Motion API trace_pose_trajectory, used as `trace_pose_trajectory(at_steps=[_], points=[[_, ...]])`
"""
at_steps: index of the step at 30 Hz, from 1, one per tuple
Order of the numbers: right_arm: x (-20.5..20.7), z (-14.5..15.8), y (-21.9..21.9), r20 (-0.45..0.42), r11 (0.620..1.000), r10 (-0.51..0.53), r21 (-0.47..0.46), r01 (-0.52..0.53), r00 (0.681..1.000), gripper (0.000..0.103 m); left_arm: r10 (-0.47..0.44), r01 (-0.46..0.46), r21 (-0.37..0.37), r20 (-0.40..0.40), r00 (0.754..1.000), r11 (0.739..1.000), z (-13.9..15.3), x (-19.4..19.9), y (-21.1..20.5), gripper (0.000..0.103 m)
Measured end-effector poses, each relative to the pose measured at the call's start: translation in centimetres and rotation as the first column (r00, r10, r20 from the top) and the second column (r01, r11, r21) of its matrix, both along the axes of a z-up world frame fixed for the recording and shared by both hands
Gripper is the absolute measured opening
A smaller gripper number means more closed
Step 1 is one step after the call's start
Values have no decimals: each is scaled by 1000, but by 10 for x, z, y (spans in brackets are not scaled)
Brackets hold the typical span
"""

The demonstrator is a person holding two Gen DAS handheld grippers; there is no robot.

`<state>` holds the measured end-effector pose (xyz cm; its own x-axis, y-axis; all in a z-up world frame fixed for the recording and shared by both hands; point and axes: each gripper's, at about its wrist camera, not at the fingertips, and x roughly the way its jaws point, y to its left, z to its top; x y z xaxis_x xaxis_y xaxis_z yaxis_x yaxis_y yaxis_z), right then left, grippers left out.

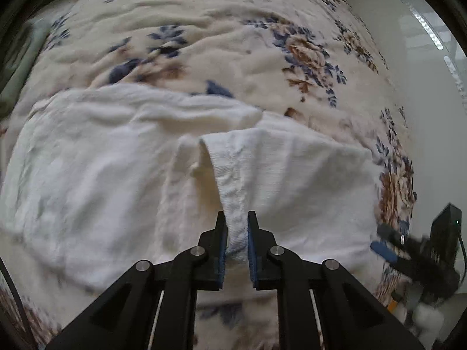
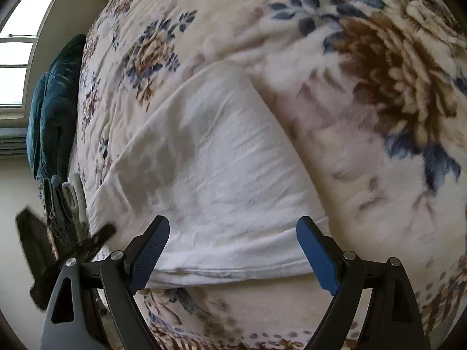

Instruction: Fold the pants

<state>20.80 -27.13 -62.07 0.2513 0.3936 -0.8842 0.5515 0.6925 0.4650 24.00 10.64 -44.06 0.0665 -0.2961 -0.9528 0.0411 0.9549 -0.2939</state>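
While the white pants (image 1: 116,160) lie spread over a flowered blanket (image 1: 233,29), the left gripper (image 1: 237,221) pinches a raised ridge of their cloth between its two blue-padded fingers (image 1: 223,239). The jaws are drawn close together, with the textured fold squeezed between the pads and running forward from them like a narrow crest. To the left of that crest the pants form a broad, wrinkled sheet; to the right, a flatter panel reaches toward the blanket's edge. In the left wrist view, the right gripper (image 1: 385,248) shows blurred at the lower right, just beside that panel's edge, above the brown and blue flower print.

From the right wrist view, the right gripper (image 2: 232,227) has its jaws spread wide, holding nothing. Its blue pads (image 2: 149,250) stand on either side of a hemmed edge of the pants (image 2: 210,160), which stretch away from the camera as a long pale strip on the blanket (image 2: 379,73). Whether the fingertips touch the cloth cannot be told. At the far left of this view, the left gripper (image 2: 96,239) appears dark and blurred at the pants' edge, with a teal cushion (image 2: 55,102) behind it beneath a bright window (image 2: 17,58).
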Motion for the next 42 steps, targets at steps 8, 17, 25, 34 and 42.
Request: trace_pose_trajectory(at_steps=[8, 17, 25, 34, 42], points=[[-30, 13, -7, -25, 997, -61, 44, 62, 998, 91, 144, -146, -10, -100, 985, 989, -31, 8, 32, 16], [-60, -19, -3, -70, 940, -208, 260, 220, 976, 66, 136, -154, -112, -156, 978, 982, -26, 4, 42, 61], [-71, -40, -4, -122, 905, -343, 223, 362, 931, 11, 27, -28, -13, -76, 997, 1000, -35, -6, 14, 10], [-85, 1, 6, -59, 928, -312, 193, 318, 948, 6, -7, 9, 69, -32, 999, 998, -7, -16, 26, 7], [-70, -29, 14, -205, 951, -138, 246, 188, 969, 11, 144, -141, 35, -77, 987, 989, -26, -3, 59, 21]])
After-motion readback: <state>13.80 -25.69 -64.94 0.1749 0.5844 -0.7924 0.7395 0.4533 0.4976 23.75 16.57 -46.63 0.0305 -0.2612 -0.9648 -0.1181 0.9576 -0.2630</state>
